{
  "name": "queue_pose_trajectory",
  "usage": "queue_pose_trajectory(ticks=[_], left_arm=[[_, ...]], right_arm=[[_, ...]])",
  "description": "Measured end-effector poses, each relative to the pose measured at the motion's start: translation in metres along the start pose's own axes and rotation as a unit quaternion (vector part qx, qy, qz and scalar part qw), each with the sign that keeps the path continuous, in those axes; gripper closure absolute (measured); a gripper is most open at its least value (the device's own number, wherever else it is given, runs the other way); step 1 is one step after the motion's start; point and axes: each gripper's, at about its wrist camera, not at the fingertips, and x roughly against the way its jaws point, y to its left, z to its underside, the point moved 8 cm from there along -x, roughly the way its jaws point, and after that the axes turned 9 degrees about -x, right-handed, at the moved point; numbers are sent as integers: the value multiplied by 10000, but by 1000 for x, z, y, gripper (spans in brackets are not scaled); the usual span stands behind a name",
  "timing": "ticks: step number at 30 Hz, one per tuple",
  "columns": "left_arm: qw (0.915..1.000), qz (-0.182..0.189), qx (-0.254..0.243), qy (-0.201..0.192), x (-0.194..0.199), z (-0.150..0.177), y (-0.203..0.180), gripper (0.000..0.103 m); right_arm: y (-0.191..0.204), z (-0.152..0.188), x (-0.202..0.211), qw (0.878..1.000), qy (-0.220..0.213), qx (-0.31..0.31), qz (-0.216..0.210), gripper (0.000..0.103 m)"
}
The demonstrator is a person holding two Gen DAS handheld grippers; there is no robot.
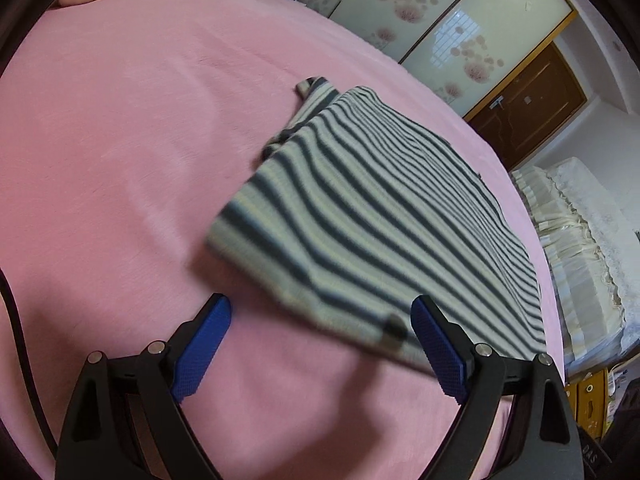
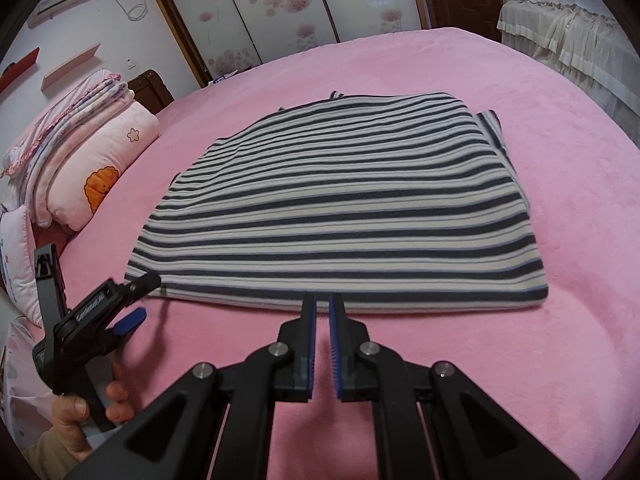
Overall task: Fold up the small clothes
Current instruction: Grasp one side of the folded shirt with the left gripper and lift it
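On the pink bed (image 2: 520, 80), the striped garment (image 2: 340, 208) lies flat at the centre, its sleeves apparently tucked under and its near hem straight. The left claw (image 1: 320, 344) stands wide at the garment's near left corner with nothing gripped, while the right claw (image 2: 322, 312) is nearly closed and empty just short of the near hem. Judged from this layout, a first fold is done; at least one further fold remains.

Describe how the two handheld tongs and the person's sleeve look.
Both tongs are matte black frames with triangular cut-outs, silver pivot bolts and blue ribbed pads. The left tongs show this up close; from the right wrist view their body carries small white lettering, too blurred to read. The right tongs match. A pale cream sleeve shows at the hand.
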Motion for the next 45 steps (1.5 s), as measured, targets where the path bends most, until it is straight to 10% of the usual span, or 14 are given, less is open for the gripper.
queue_pose_trajectory(ticks=[11,22,31,45], left_arm=[[9960,774,267,-362,-43,-50,-25,12],[9952,846,393,-308,-59,-73,-21,89],[9965,467,-185,-671,-35,-82,-38,92],[9933,417,-619,-880,-16,-97,-53,92]], right_arm=[[5,-8,-24,9999,-70,74,79,97],[17,-27,-40,9995,-190,231,100,97],[45,-76,-64,9961,-585,618,232,97],[47,-92,-149,9975,222,517,437,97]])
